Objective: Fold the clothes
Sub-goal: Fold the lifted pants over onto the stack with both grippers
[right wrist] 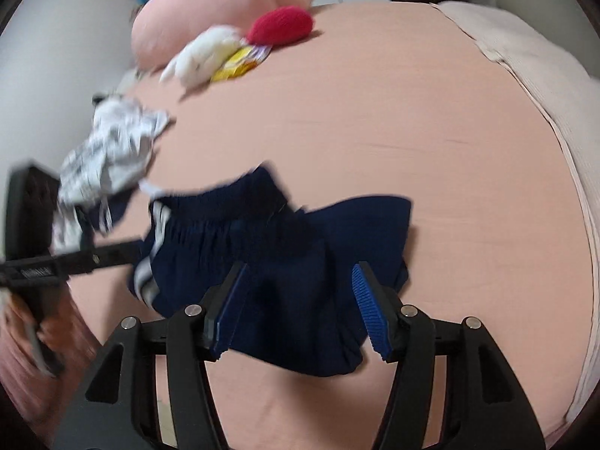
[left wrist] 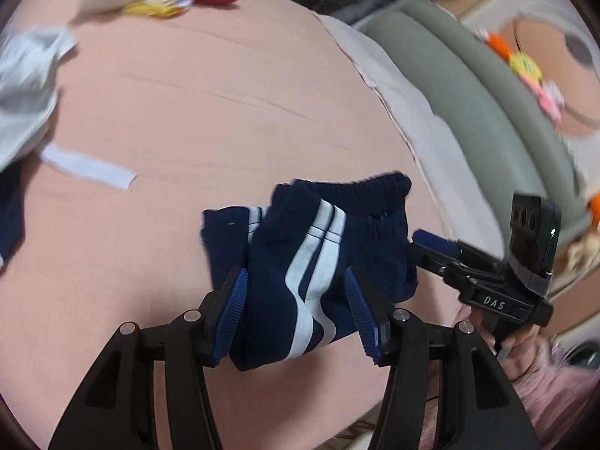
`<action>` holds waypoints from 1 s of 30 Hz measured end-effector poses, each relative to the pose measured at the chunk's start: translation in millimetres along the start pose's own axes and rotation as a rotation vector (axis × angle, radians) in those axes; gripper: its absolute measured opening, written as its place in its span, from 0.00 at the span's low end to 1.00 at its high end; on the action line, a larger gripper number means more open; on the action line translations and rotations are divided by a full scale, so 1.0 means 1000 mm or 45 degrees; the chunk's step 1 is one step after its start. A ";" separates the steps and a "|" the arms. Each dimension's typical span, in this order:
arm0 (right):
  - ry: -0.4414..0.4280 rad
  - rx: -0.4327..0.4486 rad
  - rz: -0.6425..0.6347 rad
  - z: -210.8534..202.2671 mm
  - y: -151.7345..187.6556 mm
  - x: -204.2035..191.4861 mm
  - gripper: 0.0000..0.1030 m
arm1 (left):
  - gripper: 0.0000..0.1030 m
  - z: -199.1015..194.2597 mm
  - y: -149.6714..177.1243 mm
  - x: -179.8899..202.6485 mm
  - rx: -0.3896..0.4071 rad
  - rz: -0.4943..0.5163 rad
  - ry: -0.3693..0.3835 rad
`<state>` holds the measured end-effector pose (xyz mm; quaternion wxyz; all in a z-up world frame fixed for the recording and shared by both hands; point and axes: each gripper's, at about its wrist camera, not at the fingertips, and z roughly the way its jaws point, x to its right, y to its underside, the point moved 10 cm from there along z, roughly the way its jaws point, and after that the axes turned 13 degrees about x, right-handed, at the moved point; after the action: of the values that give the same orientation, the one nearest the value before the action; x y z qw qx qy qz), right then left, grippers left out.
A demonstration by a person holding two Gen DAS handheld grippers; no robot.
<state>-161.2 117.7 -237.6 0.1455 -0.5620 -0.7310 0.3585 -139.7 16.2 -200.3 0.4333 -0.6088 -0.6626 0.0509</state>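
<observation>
The navy shorts point(left wrist: 311, 262) with white side stripes lay on the pink bedsheet point(left wrist: 210, 112), already gathered into a compact bundle rather than spread flat, so at least one fold appeared to have been made. The left gripper point(left wrist: 296, 311) stood over the near edge of the bundle with its jaws wide, one blue pad on each side of the striped panel and neither one pinching cloth. The right gripper point(right wrist: 300, 307) was likewise spread wide, straddling the plain navy cloth near the bundle's lower edge; in the left wrist view it reached in from the right, its tip just beside the ribbed waistband point(left wrist: 382, 183). The right wrist view was smeared, so whether its pads actually touched the fabric could not be settled. As a judgement, the shorts were most of the way folded: the layers overlapped and the waistband lay on top, but the edges were uneven and one corner stuck out on the left, so a last tuck or press seemed left. The wider task looked far from finished, since a crumpled grey-and-white garment point(right wrist: 108, 146) lay unfolded on the sheet well apart from the shorts, and another dark piece point(left wrist: 9, 210) showed at the left edge. Soft toys point(right wrist: 240, 45) and a pillow point(right wrist: 210, 7) sat at the far end of the bed, out of the way.
</observation>
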 end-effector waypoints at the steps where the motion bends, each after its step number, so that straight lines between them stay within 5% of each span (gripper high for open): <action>1: 0.009 0.000 -0.033 0.004 0.002 -0.003 0.57 | 0.54 0.005 -0.002 -0.003 0.002 0.026 -0.040; 7: 0.191 0.036 -0.021 0.041 -0.001 0.028 0.57 | 0.56 0.028 -0.016 -0.039 0.055 -0.014 -0.281; 10: 0.180 0.049 0.144 0.044 -0.002 0.046 0.57 | 0.56 0.015 -0.025 -0.035 0.133 -0.028 -0.261; 15: 0.106 0.174 0.110 0.022 -0.017 0.028 0.57 | 0.55 0.014 -0.022 -0.002 0.145 0.059 -0.154; 22: 0.055 0.068 -0.025 0.044 0.002 -0.008 0.58 | 0.55 0.030 -0.003 -0.018 0.028 0.082 -0.263; 30: 0.165 -0.015 -0.006 0.044 0.011 0.012 0.60 | 0.56 -0.003 -0.006 -0.019 0.150 0.177 -0.353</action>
<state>-184.4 114.1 -278.0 0.1900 -0.5831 -0.7235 0.3168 -145.1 -3.1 -205.0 0.3680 -0.6139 -0.6683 0.2030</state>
